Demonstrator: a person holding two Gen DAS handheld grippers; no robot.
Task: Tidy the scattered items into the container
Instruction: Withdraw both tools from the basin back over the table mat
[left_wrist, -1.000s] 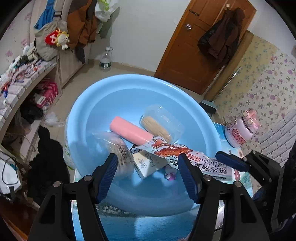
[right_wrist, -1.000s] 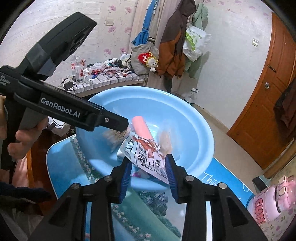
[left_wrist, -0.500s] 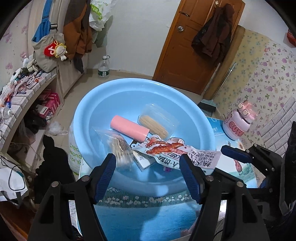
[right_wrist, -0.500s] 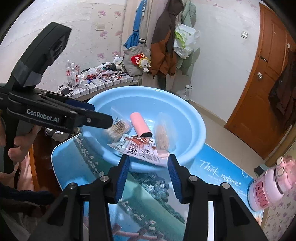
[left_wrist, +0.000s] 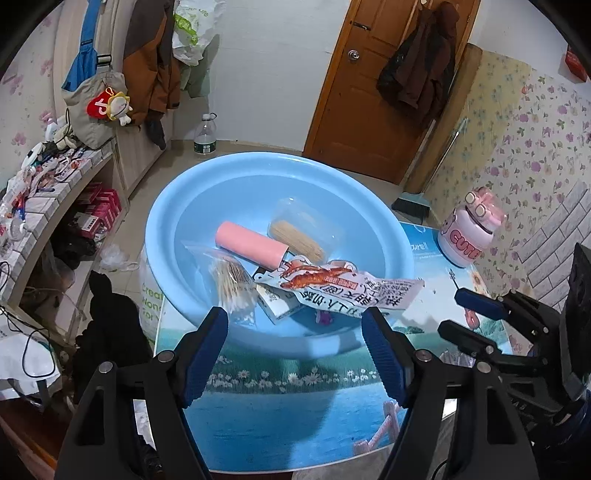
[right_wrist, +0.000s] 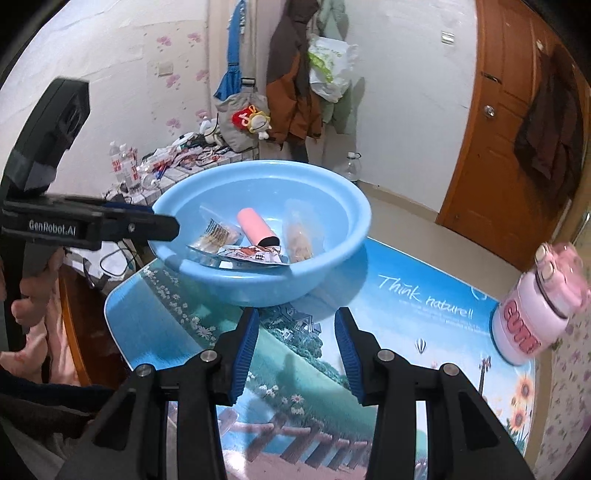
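- The right gripper (right_wrist: 293, 349) has let go of the printed snack packet (left_wrist: 343, 286), which a second ago sat pinched between its blue pads; its jaws, having just been opening, now stand apart with nothing between them.
- The packet lies ahead of those jaws in the blue basin (right_wrist: 332, 254), one end draped over the near rim.
- The left gripper (left_wrist: 295, 354) has pulled back too, jaws having just been opening and now wide and empty, the basin beyond their tips.
- Inside with the packet: a pink tube (left_wrist: 251, 245) and two clear bags of sticks (left_wrist: 236, 286).
- Only the pink bottle (right_wrist: 535, 310) stands on the table (right_wrist: 406, 332), off to the right of the right jaws; the tidying looks nearly finished.
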